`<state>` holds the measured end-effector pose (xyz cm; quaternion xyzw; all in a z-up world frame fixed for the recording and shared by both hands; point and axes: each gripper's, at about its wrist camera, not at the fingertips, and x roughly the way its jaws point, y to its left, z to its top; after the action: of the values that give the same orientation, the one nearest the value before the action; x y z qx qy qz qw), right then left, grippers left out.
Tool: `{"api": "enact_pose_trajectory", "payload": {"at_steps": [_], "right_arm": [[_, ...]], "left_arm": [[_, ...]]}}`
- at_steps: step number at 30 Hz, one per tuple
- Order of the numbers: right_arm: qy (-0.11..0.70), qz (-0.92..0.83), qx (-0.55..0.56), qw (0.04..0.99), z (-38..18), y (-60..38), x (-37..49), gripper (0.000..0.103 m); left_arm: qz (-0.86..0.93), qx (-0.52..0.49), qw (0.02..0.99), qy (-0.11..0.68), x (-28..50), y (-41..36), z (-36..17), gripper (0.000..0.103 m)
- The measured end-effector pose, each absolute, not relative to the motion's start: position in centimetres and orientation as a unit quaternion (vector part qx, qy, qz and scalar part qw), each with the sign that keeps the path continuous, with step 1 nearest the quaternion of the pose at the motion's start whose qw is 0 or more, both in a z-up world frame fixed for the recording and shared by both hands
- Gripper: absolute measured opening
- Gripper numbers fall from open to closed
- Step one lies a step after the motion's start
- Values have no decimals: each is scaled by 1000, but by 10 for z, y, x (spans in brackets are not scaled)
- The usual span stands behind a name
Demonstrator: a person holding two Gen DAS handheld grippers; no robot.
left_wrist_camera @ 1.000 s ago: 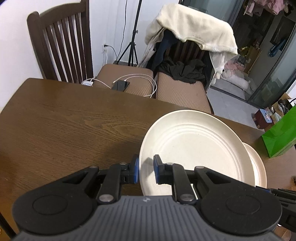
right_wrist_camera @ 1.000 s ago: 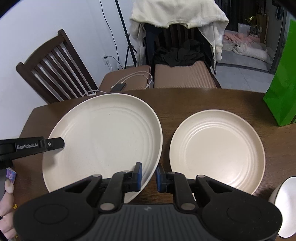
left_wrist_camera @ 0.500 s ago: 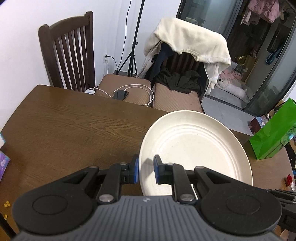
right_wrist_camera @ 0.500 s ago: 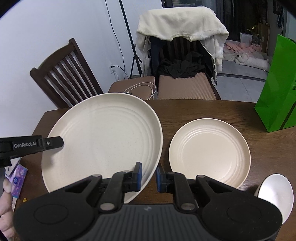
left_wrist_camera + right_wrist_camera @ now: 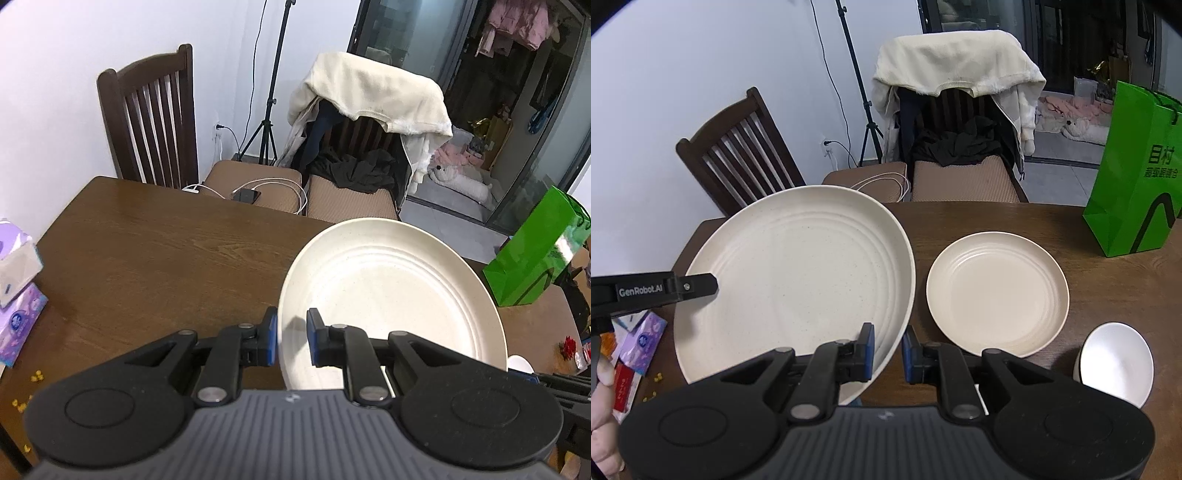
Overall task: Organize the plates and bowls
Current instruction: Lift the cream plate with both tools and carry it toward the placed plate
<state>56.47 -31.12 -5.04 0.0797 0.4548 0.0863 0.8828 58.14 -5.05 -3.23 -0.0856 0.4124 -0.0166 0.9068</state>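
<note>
A large cream plate (image 5: 798,277) hangs above the brown table (image 5: 155,258), held from both sides. My left gripper (image 5: 291,341) is shut on its left rim, and my right gripper (image 5: 888,352) is shut on its right rim. The same large plate (image 5: 388,295) fills the right half of the left wrist view. A smaller cream plate (image 5: 997,291) lies flat on the table to the right of the lifted one. A white bowl (image 5: 1115,362) sits at the near right, partly behind my right gripper's body.
A green paper bag (image 5: 1134,173) stands at the table's right edge. Tissue packs (image 5: 18,295) and small yellow bits lie at the left. Two wooden chairs (image 5: 147,114) stand behind the table, one draped with clothes. A tripod stands by the wall.
Both grippers have risen with the large plate held between them. The table and the small plate now look farther below, and the bowl has come into the right view.
</note>
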Motion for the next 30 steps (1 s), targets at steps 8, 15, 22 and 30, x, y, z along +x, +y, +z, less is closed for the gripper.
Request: {"api": "enact_pose_trajectory", "payload": {"at_steps": [8, 15, 22, 30], "right_arm": [[445, 92, 75, 888, -38, -316, 530, 15], [440, 99, 74, 889, -31, -319, 503, 15], [434, 106, 72, 892, -25, -321, 472, 15], [432, 112, 73, 892, -21, -322, 438, 15]], "left_arm": [[-12, -89, 911, 403, 544, -55, -21, 17], [-7, -88, 914, 397, 510, -60, -15, 17], [-4, -86, 916, 391, 478, -61, -11, 17], [1, -81, 918, 389, 440, -60, -7, 17]]}}
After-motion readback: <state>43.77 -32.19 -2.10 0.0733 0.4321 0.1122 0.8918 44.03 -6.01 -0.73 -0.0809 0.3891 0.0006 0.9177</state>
